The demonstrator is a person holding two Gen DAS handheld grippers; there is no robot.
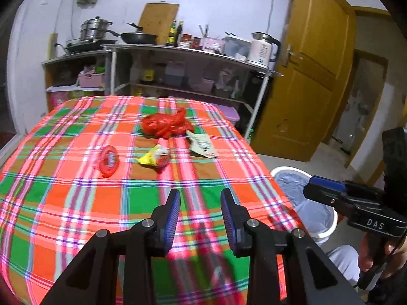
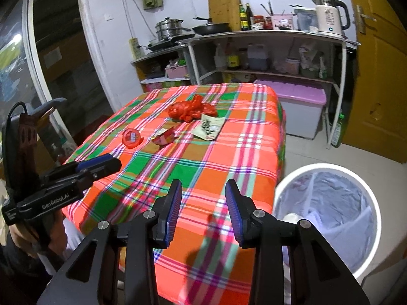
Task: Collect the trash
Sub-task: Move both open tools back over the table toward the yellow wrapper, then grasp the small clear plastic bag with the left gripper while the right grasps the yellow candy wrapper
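Observation:
Several pieces of trash lie on the plaid tablecloth (image 1: 63, 203): a crumpled red plastic bag (image 1: 165, 125) (image 2: 190, 111), a yellow-and-red wrapper (image 1: 155, 158) (image 2: 164, 137), a pale printed packet (image 1: 202, 144) (image 2: 209, 127) and a round red lid-like wrapper (image 1: 108, 161) (image 2: 132, 138). My left gripper (image 1: 199, 203) is open and empty above the near part of the table. My right gripper (image 2: 203, 195) is open and empty near the table's right front, beside a white trash bin (image 2: 328, 218) (image 1: 305, 198) lined with a clear bag.
A metal shelf (image 2: 267, 35) with pots, pan, bottles and a kettle (image 2: 329, 16) stands behind the table. A lidded pink storage box (image 2: 302, 109) sits on the floor. A yellow door (image 1: 313, 76) is at right. A glass door (image 2: 38, 63) is at left.

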